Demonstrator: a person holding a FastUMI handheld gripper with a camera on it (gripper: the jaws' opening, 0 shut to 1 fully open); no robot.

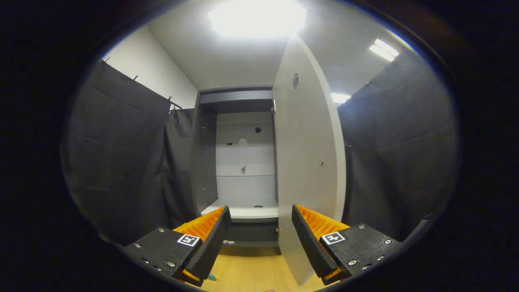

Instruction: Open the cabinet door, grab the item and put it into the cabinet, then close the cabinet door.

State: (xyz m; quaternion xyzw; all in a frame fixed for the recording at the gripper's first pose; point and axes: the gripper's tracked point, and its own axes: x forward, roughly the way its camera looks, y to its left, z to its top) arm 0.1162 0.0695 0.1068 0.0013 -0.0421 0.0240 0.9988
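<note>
A tall grey cabinet (239, 162) stands straight ahead, beyond my fingers, with its inside showing: a white back wall, a glass shelf and a white bottom shelf (247, 211). Its door (306, 162) is swung open toward me on the right, and its lower edge reaches down past my right finger. My gripper (261, 217) is open with nothing between its fingers, held in front of the cabinet's bottom shelf. A small teal thing (212, 277) peeks out below my left finger on the wooden floor; I cannot tell what it is.
Black cloth walls (121, 162) hang on both sides of the cabinet. A light wooden floor (251, 271) lies below the fingers. A bright ceiling light (257, 18) glares above. The open door narrows the room on the right.
</note>
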